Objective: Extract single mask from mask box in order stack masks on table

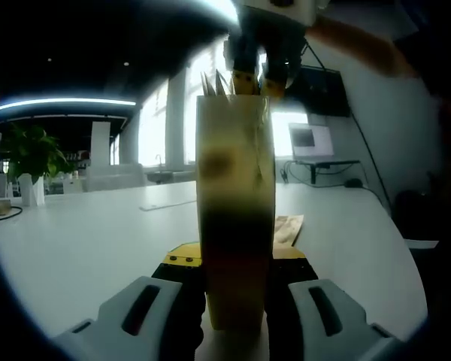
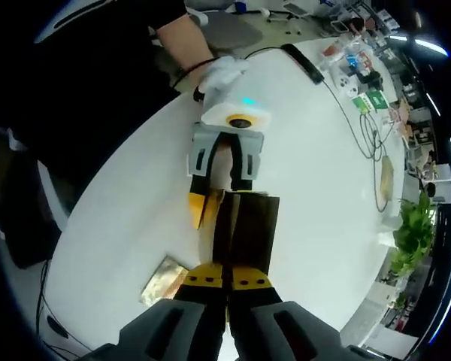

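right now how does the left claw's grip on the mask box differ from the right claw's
The left claw holds the mask box by its sides, jaws spread around the box body; the right claw comes down on the box's top opening, jaws pinched nearly together. In the left gripper view the box stands upright between the left jaws, with the right claw at its top. Both have yellow-tipped jaws.

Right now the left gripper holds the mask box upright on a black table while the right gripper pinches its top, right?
No: the table is white, not black, as the left gripper view shows. The left gripper does hold the mask box upright, and the right gripper pinches its top.
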A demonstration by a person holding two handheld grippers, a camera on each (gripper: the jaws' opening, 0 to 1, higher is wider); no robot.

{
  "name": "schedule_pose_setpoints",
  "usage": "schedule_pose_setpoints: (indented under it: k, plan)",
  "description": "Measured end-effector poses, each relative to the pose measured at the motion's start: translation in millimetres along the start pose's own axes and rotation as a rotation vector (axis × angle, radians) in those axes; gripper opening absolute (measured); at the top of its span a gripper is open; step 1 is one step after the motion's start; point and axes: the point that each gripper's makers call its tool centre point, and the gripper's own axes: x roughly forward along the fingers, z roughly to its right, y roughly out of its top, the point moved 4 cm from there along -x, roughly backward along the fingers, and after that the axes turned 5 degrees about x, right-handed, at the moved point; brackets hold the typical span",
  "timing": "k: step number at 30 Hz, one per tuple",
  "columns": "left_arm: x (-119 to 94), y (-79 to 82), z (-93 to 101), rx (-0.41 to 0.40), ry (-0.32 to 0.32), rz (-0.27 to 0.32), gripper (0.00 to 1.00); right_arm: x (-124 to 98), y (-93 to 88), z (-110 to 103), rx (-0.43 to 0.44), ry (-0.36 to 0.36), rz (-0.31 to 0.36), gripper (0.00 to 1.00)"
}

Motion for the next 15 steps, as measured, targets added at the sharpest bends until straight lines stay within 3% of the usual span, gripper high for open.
schedule_pose_setpoints:
  k: [15]
  plan:
    - [0,0.0,0.2,0.000,-0.001,0.000,0.20,-11,-3.5,-2,0.046,-0.068,0.016,0.00]
